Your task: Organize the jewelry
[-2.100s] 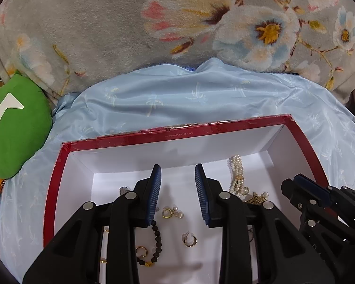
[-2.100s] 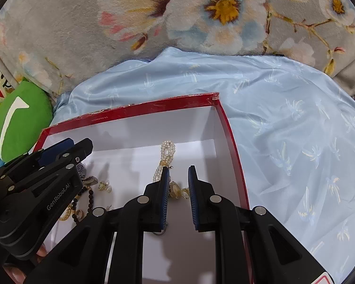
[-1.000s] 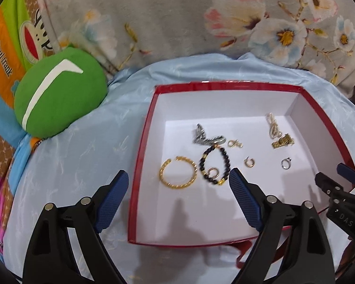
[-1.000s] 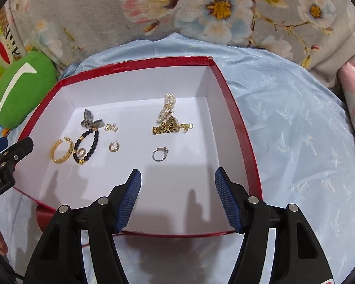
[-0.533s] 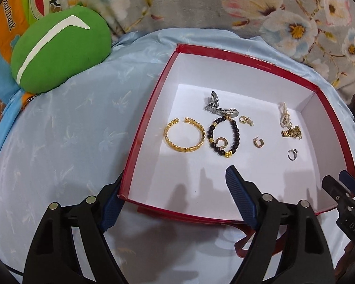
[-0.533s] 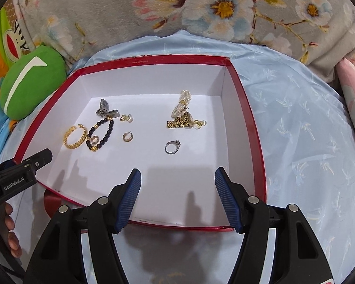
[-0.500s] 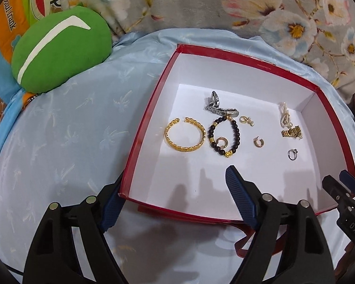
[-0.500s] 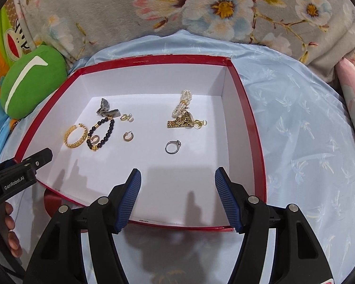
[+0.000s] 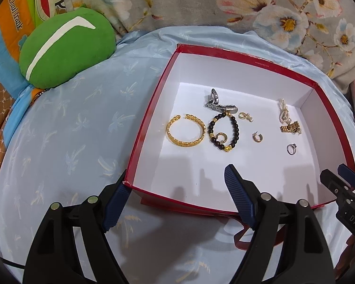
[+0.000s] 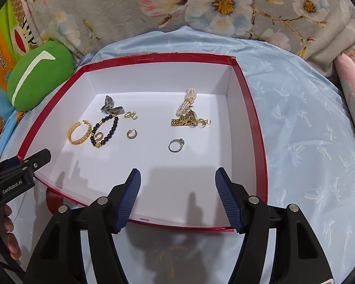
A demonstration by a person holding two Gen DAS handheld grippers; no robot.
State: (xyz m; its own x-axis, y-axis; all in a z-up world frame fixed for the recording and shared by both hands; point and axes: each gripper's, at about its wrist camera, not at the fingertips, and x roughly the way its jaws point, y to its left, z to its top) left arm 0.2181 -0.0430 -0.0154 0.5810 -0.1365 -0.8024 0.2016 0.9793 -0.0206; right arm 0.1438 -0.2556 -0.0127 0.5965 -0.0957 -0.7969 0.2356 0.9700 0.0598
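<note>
A red box with a white inside lies on a light blue cloth. In it lie a gold bangle, a black bead bracelet, a silver watch, small gold earrings, a silver ring and a pearl strand with a gold watch. My left gripper is open and empty over the box's near left corner. My right gripper is open and empty over the box's near edge.
A green cushion lies left of the box. A grey floral blanket runs along the back. A pink pillow is at the far right. Light blue cloth surrounds the box.
Both grippers have opened wide and pulled back out of the box to its near edge. Over the last half second little has moved.
</note>
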